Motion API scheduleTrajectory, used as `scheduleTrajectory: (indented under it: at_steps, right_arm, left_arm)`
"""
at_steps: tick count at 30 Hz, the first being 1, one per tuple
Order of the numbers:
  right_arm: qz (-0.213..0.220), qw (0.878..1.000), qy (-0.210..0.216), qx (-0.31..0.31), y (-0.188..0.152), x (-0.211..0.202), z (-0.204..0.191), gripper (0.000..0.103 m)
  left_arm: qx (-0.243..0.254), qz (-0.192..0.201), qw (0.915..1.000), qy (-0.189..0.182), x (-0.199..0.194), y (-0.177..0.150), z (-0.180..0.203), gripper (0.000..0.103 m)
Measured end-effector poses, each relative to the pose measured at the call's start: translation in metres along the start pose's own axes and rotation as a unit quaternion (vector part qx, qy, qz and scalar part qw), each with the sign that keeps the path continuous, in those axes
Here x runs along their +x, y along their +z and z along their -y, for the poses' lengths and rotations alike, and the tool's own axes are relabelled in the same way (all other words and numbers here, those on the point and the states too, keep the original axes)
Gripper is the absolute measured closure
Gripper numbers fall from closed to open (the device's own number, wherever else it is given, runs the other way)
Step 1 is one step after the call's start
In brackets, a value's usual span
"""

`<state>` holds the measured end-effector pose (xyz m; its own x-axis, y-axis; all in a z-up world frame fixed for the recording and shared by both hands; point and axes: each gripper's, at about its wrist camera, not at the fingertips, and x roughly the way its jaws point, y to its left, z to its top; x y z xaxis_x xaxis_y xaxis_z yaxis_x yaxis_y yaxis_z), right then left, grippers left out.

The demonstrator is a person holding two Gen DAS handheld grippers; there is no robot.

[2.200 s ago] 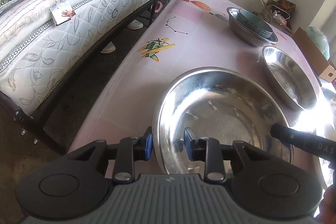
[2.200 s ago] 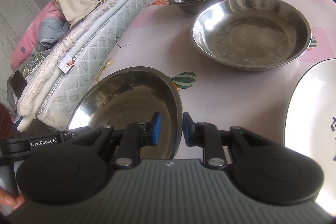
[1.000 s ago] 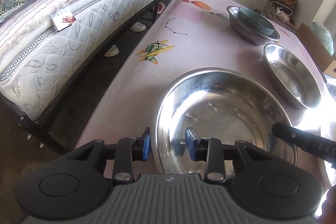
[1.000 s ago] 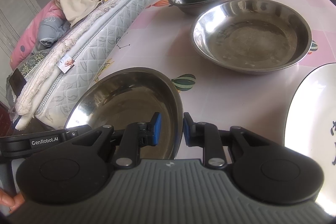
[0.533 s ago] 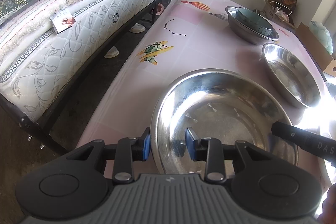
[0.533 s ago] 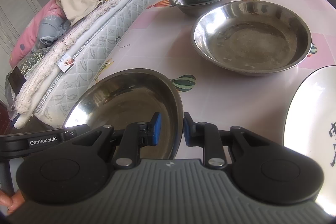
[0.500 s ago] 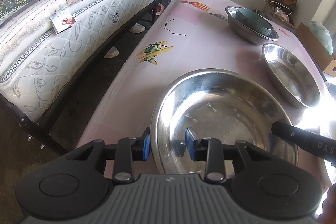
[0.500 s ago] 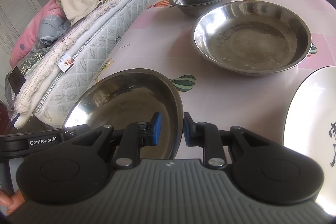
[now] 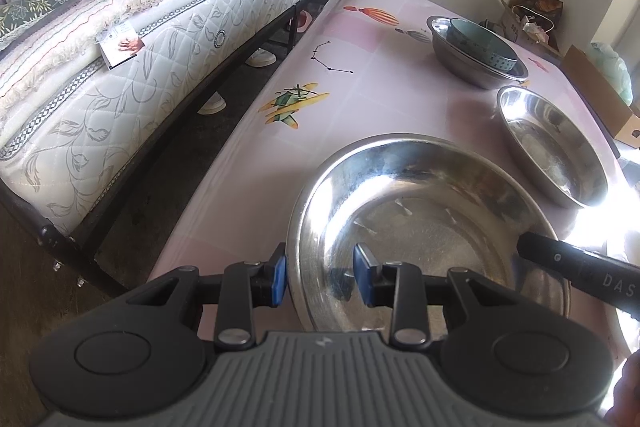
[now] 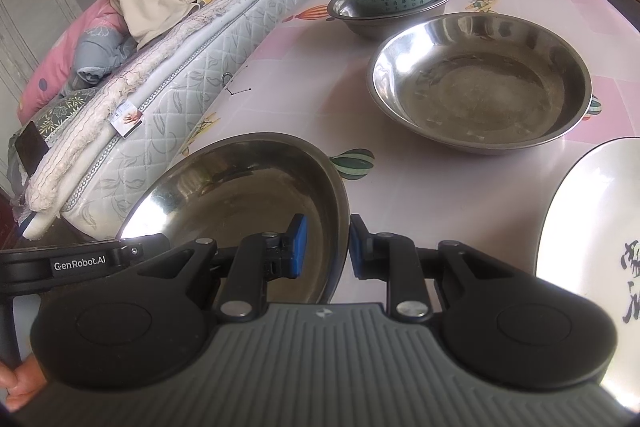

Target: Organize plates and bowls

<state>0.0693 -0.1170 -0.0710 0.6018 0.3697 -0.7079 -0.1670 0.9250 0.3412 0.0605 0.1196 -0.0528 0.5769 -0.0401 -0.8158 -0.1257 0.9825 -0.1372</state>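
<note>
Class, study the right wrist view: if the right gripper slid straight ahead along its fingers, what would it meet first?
The right gripper already straddles the near steel bowl's rim, so that bowl would go with it. Beyond lies bare pink tablecloth, then probably the wide steel bowl; depth is uncertain.

Open tablecloth (image 9: 372, 95) left of the bowls, up to the table edge facing the mattress (image 9: 152, 67). Ahead, blocked by 2 obstacles: steel basin (image 10: 480, 83), then stacked bowls (image 10: 392, 1). Hemmed on the right by white plate (image 10: 592, 227).
</note>
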Motion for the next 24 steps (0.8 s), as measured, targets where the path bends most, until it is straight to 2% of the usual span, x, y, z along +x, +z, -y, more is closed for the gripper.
scheduleTrajectory:
  at_steps: [24]
  right_arm:
    - [0.008,1.000,-0.002,-0.002,0.0023,-0.0064,0.0019,0.081]
  left_arm:
    - [0.003,0.007,1.0000,-0.003,-0.0037,0.0028,0.0047,0.069]
